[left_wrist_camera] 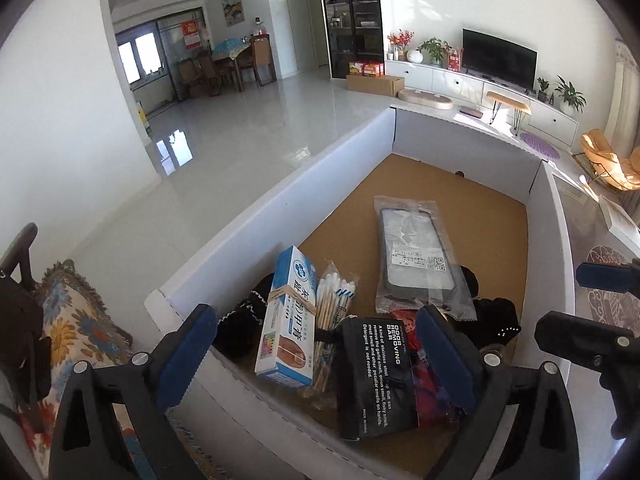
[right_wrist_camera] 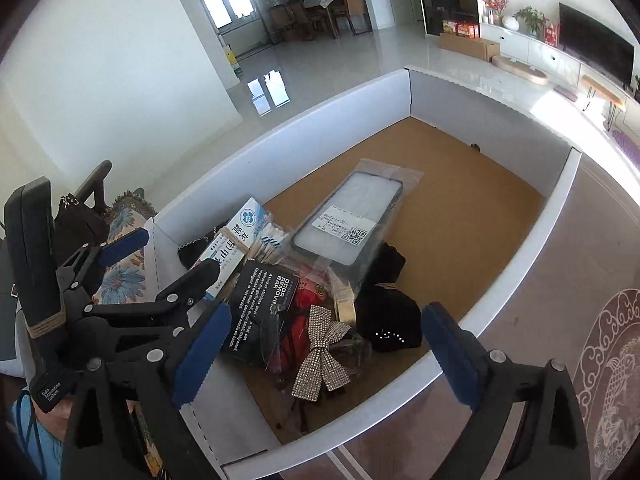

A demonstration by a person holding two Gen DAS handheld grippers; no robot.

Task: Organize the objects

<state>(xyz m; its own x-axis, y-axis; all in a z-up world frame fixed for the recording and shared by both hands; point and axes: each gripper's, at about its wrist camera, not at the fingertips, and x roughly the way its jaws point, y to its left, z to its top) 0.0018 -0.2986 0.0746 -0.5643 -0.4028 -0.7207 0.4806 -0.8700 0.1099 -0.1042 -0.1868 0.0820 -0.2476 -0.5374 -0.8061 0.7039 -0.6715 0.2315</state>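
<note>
A white box (left_wrist_camera: 280, 200) (right_wrist_camera: 320, 120) with a brown floor holds a pile at its near left corner. In the pile are a blue-and-white carton (left_wrist_camera: 286, 316) (right_wrist_camera: 240, 232), a cotton swab pack (left_wrist_camera: 334, 308) (right_wrist_camera: 272, 242), a black odor-bar pack (left_wrist_camera: 376, 376) (right_wrist_camera: 260, 308), a bagged phone case (left_wrist_camera: 416, 256) (right_wrist_camera: 352, 216), black cloth (left_wrist_camera: 492, 320) (right_wrist_camera: 388, 320) and a rhinestone bow (right_wrist_camera: 320, 352). My left gripper (left_wrist_camera: 316, 360) (right_wrist_camera: 160, 262) hangs open over the carton and the black pack. My right gripper (right_wrist_camera: 328, 356) (left_wrist_camera: 592, 308) stands open above the bow, holding nothing.
A floral cushion (left_wrist_camera: 76, 320) lies left of the box. A patterned brown mat (right_wrist_camera: 612, 360) covers the surface to its right. The far half of the box floor (right_wrist_camera: 460, 184) is bare. Beyond lie a glossy tiled floor, a TV unit and a dining table.
</note>
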